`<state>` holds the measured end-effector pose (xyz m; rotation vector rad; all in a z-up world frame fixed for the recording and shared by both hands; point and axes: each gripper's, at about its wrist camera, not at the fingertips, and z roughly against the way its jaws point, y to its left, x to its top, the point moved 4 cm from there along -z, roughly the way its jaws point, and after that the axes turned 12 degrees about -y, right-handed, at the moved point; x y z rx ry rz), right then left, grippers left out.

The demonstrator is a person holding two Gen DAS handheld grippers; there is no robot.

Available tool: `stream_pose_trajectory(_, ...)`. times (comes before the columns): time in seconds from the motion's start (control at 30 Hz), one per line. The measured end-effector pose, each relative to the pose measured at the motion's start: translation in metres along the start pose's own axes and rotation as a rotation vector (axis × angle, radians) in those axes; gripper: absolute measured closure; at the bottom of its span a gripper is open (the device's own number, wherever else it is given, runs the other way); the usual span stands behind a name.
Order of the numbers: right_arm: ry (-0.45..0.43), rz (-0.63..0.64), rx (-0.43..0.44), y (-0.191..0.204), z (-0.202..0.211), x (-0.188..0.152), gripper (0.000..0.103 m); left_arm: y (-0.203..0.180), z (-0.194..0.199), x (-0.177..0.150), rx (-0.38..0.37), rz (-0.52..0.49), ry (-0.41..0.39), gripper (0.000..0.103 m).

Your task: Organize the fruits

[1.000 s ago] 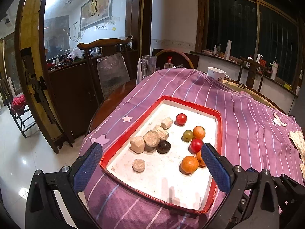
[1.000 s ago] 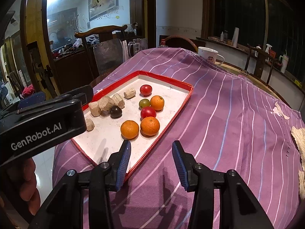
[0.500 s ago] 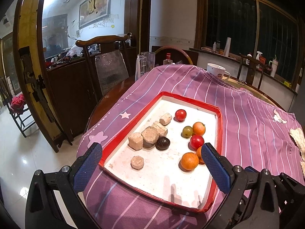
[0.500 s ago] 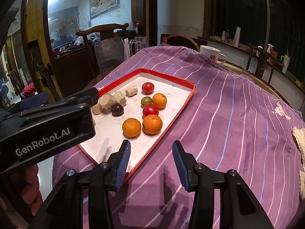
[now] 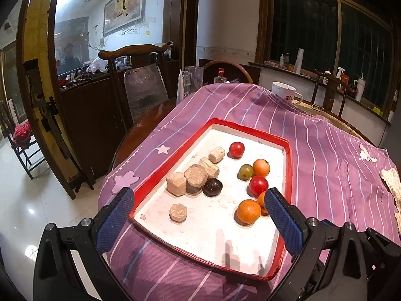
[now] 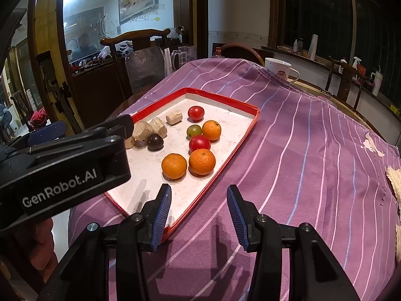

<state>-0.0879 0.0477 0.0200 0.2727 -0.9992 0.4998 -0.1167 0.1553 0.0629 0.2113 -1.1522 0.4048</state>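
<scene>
while both my claws hover empty with jaws apart, my left claw (image 5: 199, 222) wide and my right claw (image 6: 199, 212) narrower, round oranges (image 6: 174, 166) could roll if nudged. glossy tomatoes (image 6: 199, 143) and oranges cluster inside the red tray (image 6: 223, 164) on the cloth-covered counter (image 6: 300, 150).

Red-rimmed white tray (image 5: 289, 165) on purple striped cloth (image 5: 325, 165)

White mug (image 5: 284, 92) on striped purple cloth (image 5: 325, 155); wooden chair (image 5: 140, 80) behind.
</scene>
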Motion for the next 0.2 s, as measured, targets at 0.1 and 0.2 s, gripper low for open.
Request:
stream_pose_trajectory(0.1, 0.005, 0.004, 0.003, 0.0010, -0.0019, -0.0018, 0.053, 0.0007, 0.0002, 0.0005, 0.019, 0.003, -0.015, 0.000)
stream_pose_trajectory(0.2, 0.010, 0.000, 0.002, -0.0006, -0.0035, -0.0032, 0.053, 0.0012, -0.0002, 0.0029, 0.028, 0.008, -0.010, 0.000)
